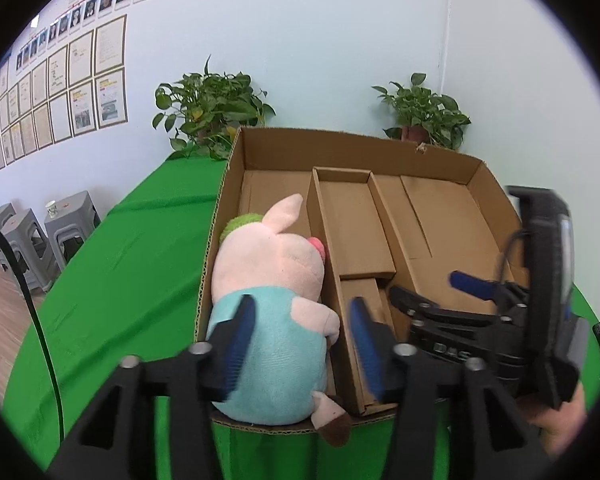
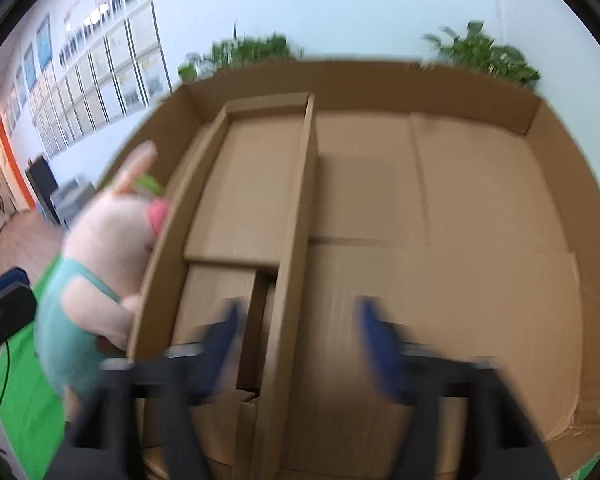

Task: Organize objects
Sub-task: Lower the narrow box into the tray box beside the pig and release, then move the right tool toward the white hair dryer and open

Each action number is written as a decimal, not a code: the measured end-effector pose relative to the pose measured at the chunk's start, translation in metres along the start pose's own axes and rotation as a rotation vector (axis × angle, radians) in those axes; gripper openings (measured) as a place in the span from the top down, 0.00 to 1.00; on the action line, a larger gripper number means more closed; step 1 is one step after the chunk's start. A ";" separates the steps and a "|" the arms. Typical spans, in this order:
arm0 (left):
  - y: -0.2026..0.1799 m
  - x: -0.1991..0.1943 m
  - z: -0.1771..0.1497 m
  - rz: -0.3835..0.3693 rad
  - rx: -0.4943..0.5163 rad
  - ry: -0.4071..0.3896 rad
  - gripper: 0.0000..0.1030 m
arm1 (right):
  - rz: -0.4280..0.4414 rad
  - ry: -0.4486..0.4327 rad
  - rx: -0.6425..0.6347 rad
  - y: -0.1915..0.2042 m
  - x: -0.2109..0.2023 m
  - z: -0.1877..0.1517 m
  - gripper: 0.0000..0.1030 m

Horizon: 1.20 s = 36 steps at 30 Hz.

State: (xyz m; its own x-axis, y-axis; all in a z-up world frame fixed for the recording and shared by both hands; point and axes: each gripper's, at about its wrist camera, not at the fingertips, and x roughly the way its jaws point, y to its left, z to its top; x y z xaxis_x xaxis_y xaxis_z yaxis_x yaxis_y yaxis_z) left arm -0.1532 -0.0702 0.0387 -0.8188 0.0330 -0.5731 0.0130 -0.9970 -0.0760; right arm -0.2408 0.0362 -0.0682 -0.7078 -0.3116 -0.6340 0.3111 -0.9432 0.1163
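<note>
Btwn left hand-held gripper fingers: plush pig.

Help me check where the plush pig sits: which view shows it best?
The left wrist view: the plush pig is sharp and nearly whole, in the cardboard box's left compartment. The right wrist view shows it blurred at the left edge, partly behind a divider.

In the right wrist view, motion blur is smearing the right gripper, so we are losing the outline of its blue fingers. The cardboard box is running past the bottom edge there. A divider is hiding one side of the plush pig. In the left wrist view, the left gripper is covering part of the pig's blue body.
</note>
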 end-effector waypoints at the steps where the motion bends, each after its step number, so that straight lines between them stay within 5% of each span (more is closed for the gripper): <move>1: 0.001 -0.004 0.001 -0.006 -0.007 -0.016 0.41 | 0.001 -0.022 -0.012 -0.002 -0.010 0.000 0.15; 3: 0.000 -0.012 0.002 -0.009 -0.018 -0.052 0.31 | -0.015 -0.061 -0.039 -0.009 -0.032 -0.002 0.10; 5: -0.004 -0.020 0.001 0.065 -0.014 -0.083 0.24 | -0.061 -0.159 -0.030 -0.023 -0.063 -0.011 0.06; 8: -0.010 -0.029 -0.005 0.125 -0.022 -0.109 0.24 | -0.067 -0.257 -0.015 -0.039 -0.116 -0.037 0.00; 18: -0.061 -0.046 -0.028 0.014 0.019 -0.121 0.24 | -0.060 -0.195 -0.033 -0.056 -0.197 -0.134 0.02; 21: -0.075 -0.045 -0.029 0.011 0.047 -0.107 0.24 | -0.035 -0.159 -0.036 -0.058 -0.200 -0.148 0.19; 25: -0.082 -0.045 -0.030 0.020 0.048 -0.112 0.24 | -0.021 -0.102 -0.037 -0.057 -0.189 -0.151 0.69; 26: -0.083 -0.044 -0.030 0.013 0.045 -0.113 0.28 | -0.026 -0.100 -0.042 -0.056 -0.189 -0.153 0.72; 28: -0.085 -0.041 -0.031 -0.002 0.059 -0.100 0.72 | 0.024 -0.094 -0.044 -0.056 -0.190 -0.155 0.72; 29: -0.086 -0.038 -0.031 -0.004 0.066 -0.078 0.96 | 0.065 -0.092 -0.044 -0.055 -0.190 -0.155 0.69; 30: -0.085 -0.035 -0.032 -0.005 0.059 -0.065 0.96 | 0.086 -0.095 -0.045 -0.053 -0.191 -0.155 0.62; 32: -0.082 -0.032 -0.033 -0.005 0.040 -0.063 0.96 | 0.095 -0.106 -0.049 -0.052 -0.193 -0.159 0.00; 34: -0.083 -0.030 -0.034 -0.003 0.045 -0.058 0.86 | 0.108 -0.110 -0.054 -0.052 -0.196 -0.165 0.00; 36: -0.085 -0.025 -0.036 -0.057 0.047 -0.042 0.44 | 0.117 -0.073 -0.069 -0.051 -0.195 -0.172 0.00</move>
State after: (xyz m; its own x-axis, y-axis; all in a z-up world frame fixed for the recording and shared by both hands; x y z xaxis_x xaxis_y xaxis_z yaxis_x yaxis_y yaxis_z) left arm -0.1131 0.0164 0.0301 -0.8410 0.0877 -0.5338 -0.0601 -0.9958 -0.0689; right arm -0.0100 0.1649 -0.0817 -0.7076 -0.4287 -0.5617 0.4352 -0.8907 0.1316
